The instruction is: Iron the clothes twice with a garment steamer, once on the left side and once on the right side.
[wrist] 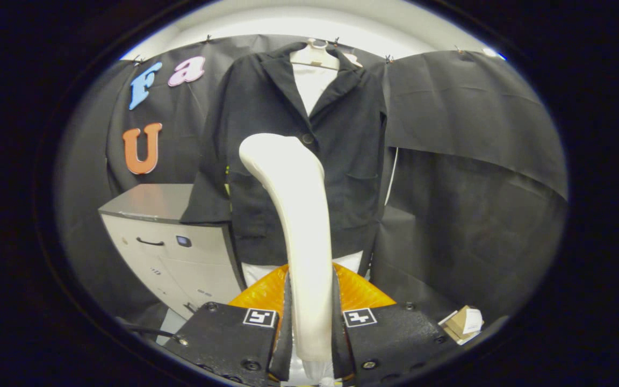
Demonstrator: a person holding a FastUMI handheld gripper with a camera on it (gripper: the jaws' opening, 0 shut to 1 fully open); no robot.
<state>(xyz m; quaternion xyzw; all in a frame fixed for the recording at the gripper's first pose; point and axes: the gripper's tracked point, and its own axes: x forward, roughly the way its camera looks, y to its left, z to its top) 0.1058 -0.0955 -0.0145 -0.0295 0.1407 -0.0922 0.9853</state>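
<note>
A: Steamer (293, 215) first — where do we have it?

B: We have it clamped in the claw (311, 322). Both fingers (284, 317) press on its pale handle from either side, and the body rises up and away from us, curving to a rounded head that tips slightly toward the cabinet side.

A: And the clothes?

B: We see a black jacket (299, 134) hanging on a pale hanger (315, 56) straight ahead, beyond the fingers. Its lapels are open over something white at the neck, and a button sits just beside the steamer's head. The head overlaps the jacket's front, about halfway down; we cannot tell whether it touches the cloth.

A: What else do we notice around it?

B: A grey cabinet (172, 242) with a dark drawer handle stands beside the jacket, partly behind its sleeve. Below the jacket's hem we see a white strip, and just ahead of the fingers an orange ribbed part (363, 290) spreads out behind the steamer's handle. A small cardboard box (462, 322) lies low on the other side, near the black cloth wall.
</note>
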